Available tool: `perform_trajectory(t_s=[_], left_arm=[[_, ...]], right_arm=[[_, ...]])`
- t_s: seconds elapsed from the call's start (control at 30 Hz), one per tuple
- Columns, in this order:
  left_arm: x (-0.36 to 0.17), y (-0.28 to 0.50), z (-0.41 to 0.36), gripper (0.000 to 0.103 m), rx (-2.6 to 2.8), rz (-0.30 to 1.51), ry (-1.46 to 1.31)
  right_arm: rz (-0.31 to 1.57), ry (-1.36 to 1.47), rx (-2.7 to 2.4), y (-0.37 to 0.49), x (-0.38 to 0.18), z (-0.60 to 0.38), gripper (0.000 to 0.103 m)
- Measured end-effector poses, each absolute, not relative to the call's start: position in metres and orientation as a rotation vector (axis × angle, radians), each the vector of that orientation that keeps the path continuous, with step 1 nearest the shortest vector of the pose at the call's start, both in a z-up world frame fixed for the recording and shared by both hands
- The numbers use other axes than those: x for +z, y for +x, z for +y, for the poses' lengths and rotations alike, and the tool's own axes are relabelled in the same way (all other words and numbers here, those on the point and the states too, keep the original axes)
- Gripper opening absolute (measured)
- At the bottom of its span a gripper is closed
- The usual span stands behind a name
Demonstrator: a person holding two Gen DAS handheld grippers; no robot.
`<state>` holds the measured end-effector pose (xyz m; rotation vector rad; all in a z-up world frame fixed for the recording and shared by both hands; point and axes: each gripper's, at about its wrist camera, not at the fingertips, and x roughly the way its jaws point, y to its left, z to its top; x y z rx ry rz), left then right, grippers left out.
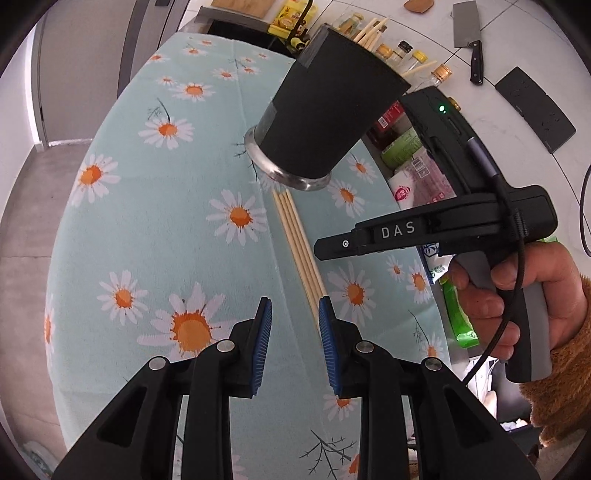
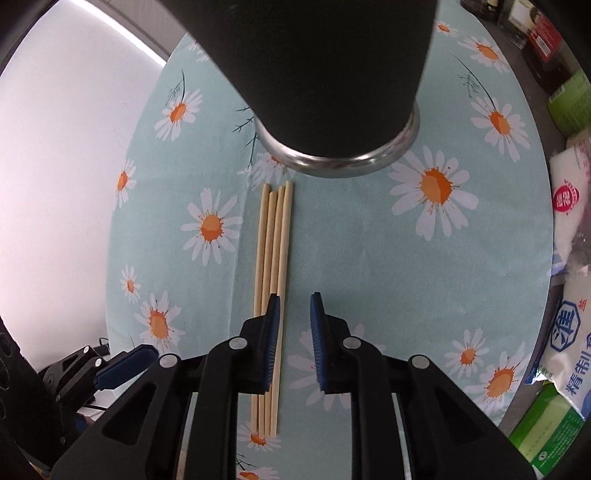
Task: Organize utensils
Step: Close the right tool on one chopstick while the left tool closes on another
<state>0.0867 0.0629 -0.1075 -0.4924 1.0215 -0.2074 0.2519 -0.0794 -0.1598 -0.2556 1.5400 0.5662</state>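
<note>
Several pale wooden chopsticks (image 1: 299, 247) lie side by side on the daisy tablecloth (image 1: 155, 229), pointing at a black utensil holder (image 1: 325, 110) with a steel base that has more chopsticks standing in it. My left gripper (image 1: 295, 325) is open and empty just before their near ends. In the right wrist view the chopsticks (image 2: 273, 258) lie under my open right gripper (image 2: 294, 325), its left pad over them, and the holder (image 2: 332, 74) stands just beyond. The right gripper's body (image 1: 436, 229) hovers right of the chopsticks in the left view.
Behind the table a counter holds a cleaver (image 1: 469, 33), small bottles (image 1: 406, 51) and a black power strip (image 1: 535, 107). Food packets and bags (image 2: 569, 206) crowd the table's right side. The table edge drops off at left (image 1: 74, 177).
</note>
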Motion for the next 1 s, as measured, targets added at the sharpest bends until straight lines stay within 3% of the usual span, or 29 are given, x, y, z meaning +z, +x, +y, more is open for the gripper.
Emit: perform_trajectory(t_s=[1.0], left_arm=[[-0.119, 0.091, 0.068, 0.026, -0.162, 1.067, -0.549]], right_arm=[[1.567, -0.447, 0.468, 0.245, -0.178, -0.019, 0.006]])
